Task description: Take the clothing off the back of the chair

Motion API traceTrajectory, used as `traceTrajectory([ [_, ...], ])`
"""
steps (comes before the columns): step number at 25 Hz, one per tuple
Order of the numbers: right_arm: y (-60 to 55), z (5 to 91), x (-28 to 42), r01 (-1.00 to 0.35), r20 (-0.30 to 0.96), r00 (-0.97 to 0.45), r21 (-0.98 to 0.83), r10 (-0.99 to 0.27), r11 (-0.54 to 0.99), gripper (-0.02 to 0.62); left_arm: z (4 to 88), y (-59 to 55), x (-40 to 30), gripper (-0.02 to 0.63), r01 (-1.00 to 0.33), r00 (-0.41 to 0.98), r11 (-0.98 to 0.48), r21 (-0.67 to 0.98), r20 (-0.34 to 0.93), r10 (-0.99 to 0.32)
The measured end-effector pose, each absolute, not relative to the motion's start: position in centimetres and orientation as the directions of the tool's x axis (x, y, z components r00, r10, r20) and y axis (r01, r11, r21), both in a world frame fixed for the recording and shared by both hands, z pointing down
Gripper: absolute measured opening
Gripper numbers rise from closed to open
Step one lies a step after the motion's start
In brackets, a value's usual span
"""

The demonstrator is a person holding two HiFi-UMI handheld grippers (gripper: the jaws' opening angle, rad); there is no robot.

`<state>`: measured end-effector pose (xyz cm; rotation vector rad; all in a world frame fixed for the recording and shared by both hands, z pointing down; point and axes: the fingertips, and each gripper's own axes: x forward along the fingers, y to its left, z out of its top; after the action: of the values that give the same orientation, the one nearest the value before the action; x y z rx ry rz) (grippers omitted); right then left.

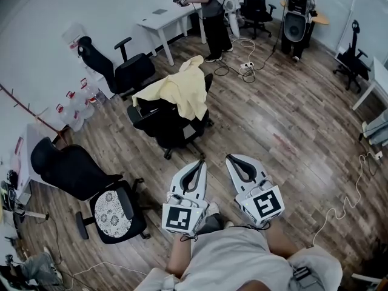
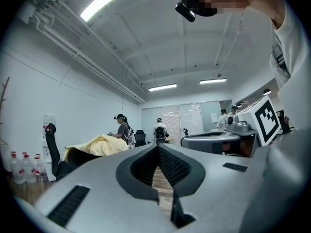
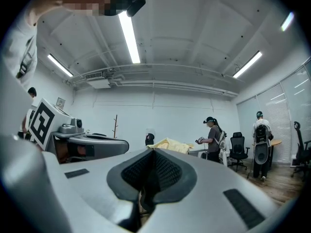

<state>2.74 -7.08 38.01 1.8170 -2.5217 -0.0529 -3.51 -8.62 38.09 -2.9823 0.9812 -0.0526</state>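
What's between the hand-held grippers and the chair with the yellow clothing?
Just bare wooden floor, seen in the head view, separates the left hand-held gripper and right hand-held gripper from the chair with the yellow clothing.

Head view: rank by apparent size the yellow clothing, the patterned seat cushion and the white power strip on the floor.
1. yellow clothing, draped over the black chair
2. patterned seat cushion
3. white power strip, by far the smallest
The cushion sits nearer the camera, so real sizes stay unsure.
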Motion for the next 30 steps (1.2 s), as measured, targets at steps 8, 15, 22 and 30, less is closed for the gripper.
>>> traceTrajectory([
  [8,-11.4,38.3,2.3,-0.948,0.027,-0.311,0.055,-0.95,0.313,0.021,38.4,-12.9,-3.8,0.018,-0.587,0.809,-0.81,-0.001,0.036,-0.586],
  [15,-14.5,38.2,1.9,-0.952,0.029,-0.298,0.061,-0.954,0.3,0.021,38.3,-16.1,-4.4,0.018,-0.58,0.814,-0.814,0.003,0.029,-0.58],
  [22,-16.3,38.3,1.7,-0.955,0.037,-0.287,0.062,-0.957,0.289,0.021,38.4,-18.1,-4.7,0.018,-0.58,0.814,-0.814,0.018,0.028,-0.58],
  [30,-18.0,39.1,2.1,-0.946,0.05,-0.32,0.045,-0.946,0.322,0.021,38.7,-19.5,-4.1,0.018,-0.601,0.799,-0.799,0.03,0.03,-0.6],
])
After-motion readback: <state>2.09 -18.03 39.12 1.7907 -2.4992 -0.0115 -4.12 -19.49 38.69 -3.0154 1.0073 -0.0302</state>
